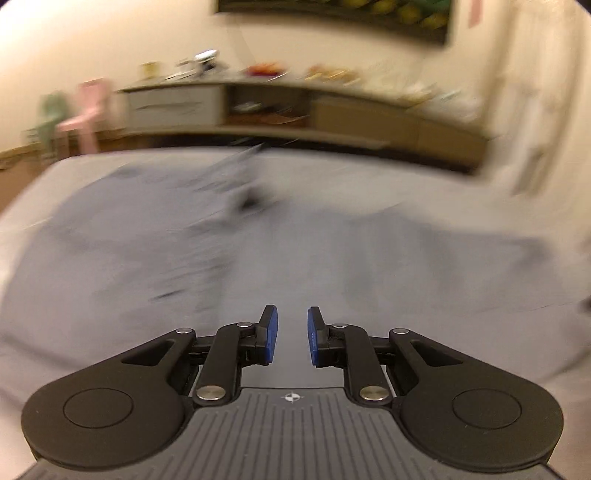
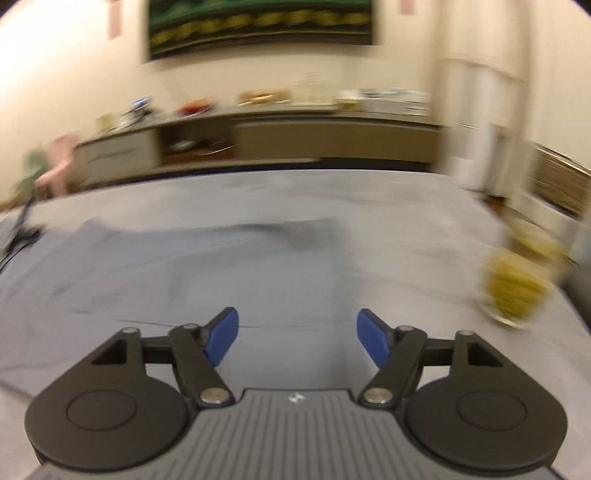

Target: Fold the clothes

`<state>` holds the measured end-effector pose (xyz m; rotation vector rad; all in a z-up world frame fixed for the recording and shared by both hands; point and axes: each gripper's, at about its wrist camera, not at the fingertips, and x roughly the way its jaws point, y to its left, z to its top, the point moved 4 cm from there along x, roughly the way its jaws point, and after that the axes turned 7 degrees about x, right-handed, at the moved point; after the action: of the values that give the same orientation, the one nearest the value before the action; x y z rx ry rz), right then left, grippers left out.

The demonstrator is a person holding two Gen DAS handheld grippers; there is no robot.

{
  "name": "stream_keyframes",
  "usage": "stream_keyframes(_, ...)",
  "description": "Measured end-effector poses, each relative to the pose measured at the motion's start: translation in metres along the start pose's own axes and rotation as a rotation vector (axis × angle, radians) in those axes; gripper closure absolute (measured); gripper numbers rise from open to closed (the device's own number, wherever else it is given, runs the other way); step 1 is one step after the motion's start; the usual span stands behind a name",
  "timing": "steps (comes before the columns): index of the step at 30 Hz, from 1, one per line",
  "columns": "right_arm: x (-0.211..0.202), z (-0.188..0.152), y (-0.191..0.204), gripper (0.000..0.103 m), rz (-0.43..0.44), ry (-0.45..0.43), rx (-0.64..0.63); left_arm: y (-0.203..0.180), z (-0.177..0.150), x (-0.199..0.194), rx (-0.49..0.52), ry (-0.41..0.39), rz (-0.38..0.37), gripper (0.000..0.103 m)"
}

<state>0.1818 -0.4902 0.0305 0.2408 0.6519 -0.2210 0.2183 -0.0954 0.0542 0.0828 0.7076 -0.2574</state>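
Between the left gripper's point(image 1: 291, 334) blue pads lies a narrow empty gap; the right gripper point(image 2: 297, 341) is spread wide, gripping nothing. Both hover over a grey-blue garment point(image 1: 258, 251) spread across the bed point(image 2: 388, 206), lengthwise left to right. No readable writing; blurred.

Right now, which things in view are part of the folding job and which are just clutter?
Job:
- grey-blue garment, spread on the bed
- left tool, empty
- right tool, empty

Clutter:
- yellow-patterned item, too blurred to identify
- sideboard
- pink chair
- wall picture
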Motion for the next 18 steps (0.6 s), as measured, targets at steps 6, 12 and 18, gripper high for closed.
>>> stream_keyframes(6, 0.003, -0.025, -0.026, 0.031, -0.097, 0.120, 0.081, -0.131, 0.045, 0.005, 0.093, -0.010, -0.273, 0.058)
stream_keyframes(12, -0.002, -0.034, -0.002, 0.079, -0.086, 0.101, 0.051, -0.236, 0.071, 0.037, 0.200, 0.075, -0.450, 0.035)
stream_keyframes(18, -0.008, -0.033, 0.021, 0.089, -0.078, 0.027, -0.046, -0.298, 0.079, 0.076, 0.307, 0.150, -0.484, 0.031)
